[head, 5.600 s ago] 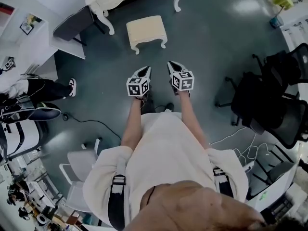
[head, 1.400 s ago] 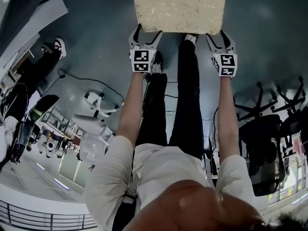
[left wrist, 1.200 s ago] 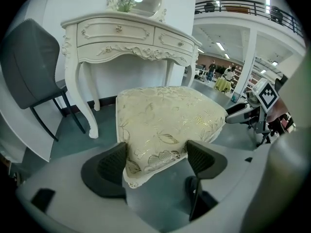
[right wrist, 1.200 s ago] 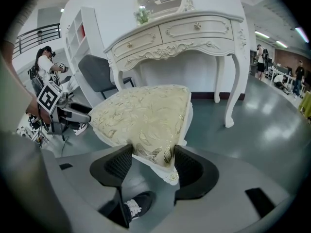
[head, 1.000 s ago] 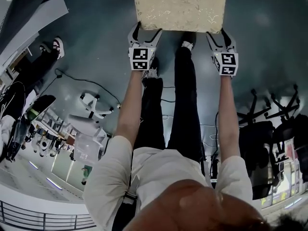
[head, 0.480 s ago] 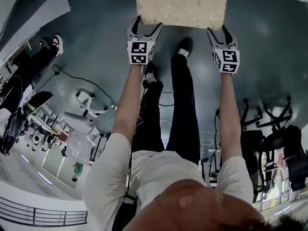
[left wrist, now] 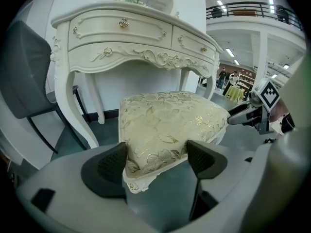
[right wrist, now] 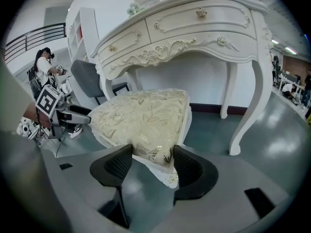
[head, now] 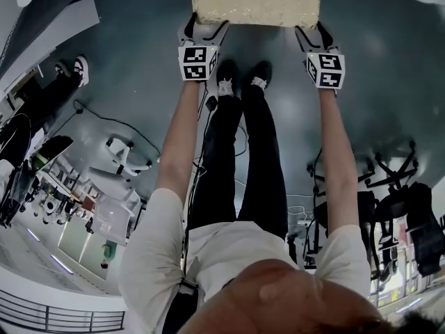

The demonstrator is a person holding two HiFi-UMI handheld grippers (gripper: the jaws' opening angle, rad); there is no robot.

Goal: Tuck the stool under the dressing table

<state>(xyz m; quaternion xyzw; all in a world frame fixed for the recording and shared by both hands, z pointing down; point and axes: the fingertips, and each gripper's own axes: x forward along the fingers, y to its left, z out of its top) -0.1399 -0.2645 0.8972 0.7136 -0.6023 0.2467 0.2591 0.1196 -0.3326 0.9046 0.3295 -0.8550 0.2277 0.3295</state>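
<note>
The cream stool (head: 256, 0) with a gold-patterned cushion fills the top of the head view. My left gripper (head: 204, 30) is shut on its near left corner, and my right gripper (head: 310, 35) is shut on its near right corner. In the left gripper view the stool cushion (left wrist: 167, 125) sits between the dark pads (left wrist: 112, 163), with the white dressing table (left wrist: 121, 38) close behind it. The right gripper view shows the stool corner (right wrist: 155, 152) clamped between the pads (right wrist: 119, 165), and the dressing table (right wrist: 194, 28) just beyond. The stool's legs are hidden.
A dark grey chair (left wrist: 24, 86) stands left of the dressing table. The table's curved legs (right wrist: 252, 110) flank the gap under it. Black office chairs (head: 396, 207) and floor cables (head: 132, 127) lie behind me. Another person (head: 42, 96) stands at the left.
I have stepped forward with the stool held in both grippers. It has moved up and partly out of the head view's top edge, toward the dressing table. My feet now stand together.
</note>
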